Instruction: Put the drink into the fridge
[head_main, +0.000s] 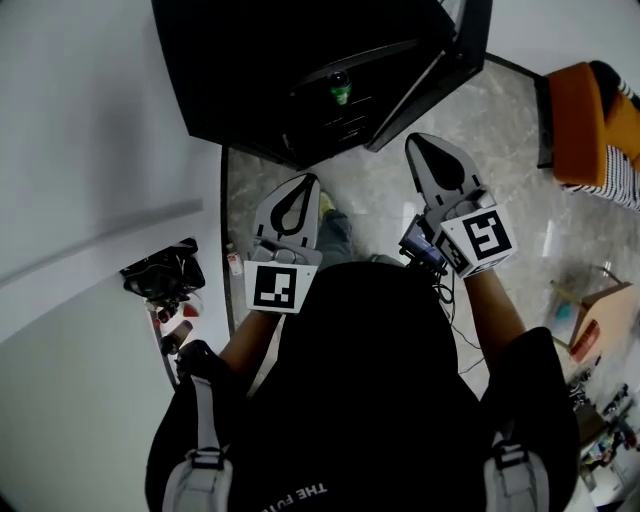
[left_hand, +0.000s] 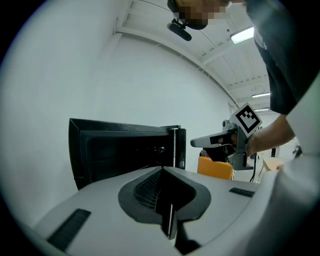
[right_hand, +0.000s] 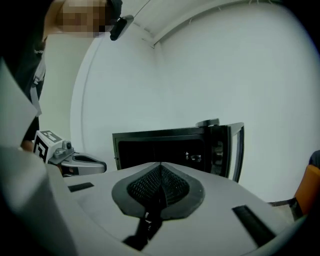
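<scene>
The right gripper (head_main: 418, 142) has its jaws pressed together with nothing between them, and the left gripper (head_main: 306, 182) is in the same condition: pads closed on each other, empty. In the head view both point toward 12 o'clock at the black fridge (head_main: 250, 70), which stands on the floor against the white wall. The fridge door (head_main: 440, 75) is swung open toward 1 o'clock. The drink (head_main: 341, 91), a small bottle with a green top, stands upright inside the dark compartment, apart from both grippers. An orange seat (head_main: 585, 125) sits at 2 o'clock, well clear of the door. Judged from this layout, the placing step is complete and the closing step is in hand. The next move calls for the right gripper, which is nearer the door, to reach the outer face of the door and push it toward 11 o'clock until it seats. The left gripper must be kept outside the opening during the swing, and the bottle must not be disturbed.
</scene>
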